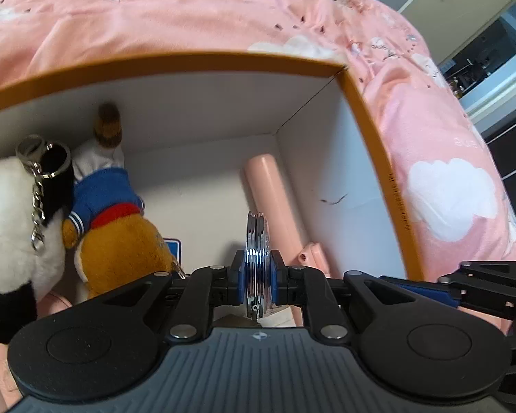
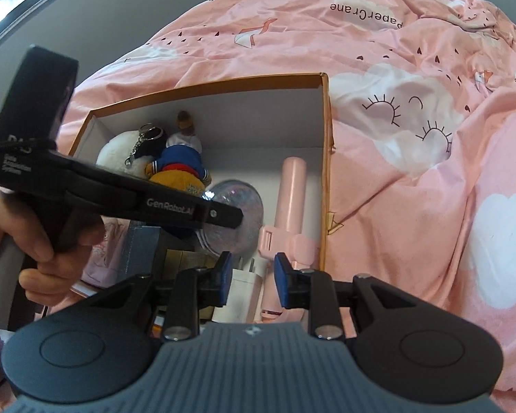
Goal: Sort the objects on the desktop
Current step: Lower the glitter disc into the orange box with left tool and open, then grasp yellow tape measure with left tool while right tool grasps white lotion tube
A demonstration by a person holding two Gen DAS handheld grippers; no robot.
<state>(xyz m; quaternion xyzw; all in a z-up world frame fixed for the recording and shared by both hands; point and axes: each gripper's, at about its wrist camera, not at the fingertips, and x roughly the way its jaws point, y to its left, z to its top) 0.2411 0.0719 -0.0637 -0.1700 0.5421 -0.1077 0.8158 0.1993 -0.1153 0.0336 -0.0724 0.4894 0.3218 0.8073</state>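
Left-wrist view, left to right: panda plush (image 1: 7, 213) with key chain at far left, bear plush (image 1: 120, 237) in blue top beside it, touching. Centre: left tongs (image 1: 257, 277) clamped on a round chrome disc (image 1: 257, 258), held edge-on, inside the box (image 1: 371, 144). Right of disc: pink tube (image 1: 270, 199) lying along the right wall. Box sits on a pink quilt (image 1: 189, 10).

Right-wrist view: a hand (image 2: 48, 237) at left holds the left tool; the disc (image 2: 237, 213) shows as a glittery round face, low over the box floor between bear and tube. Right tongs (image 2: 253, 275) at bottom centre are partly open, nothing between the pads; white plug (image 2: 240, 292) and tube lie beyond them.

Step in hand, my reading: setting the disc down in the box. To do well: lower into the bare floor patch centre frame, tilt flat before release so it does not roll, keep clear of the bear's chain.
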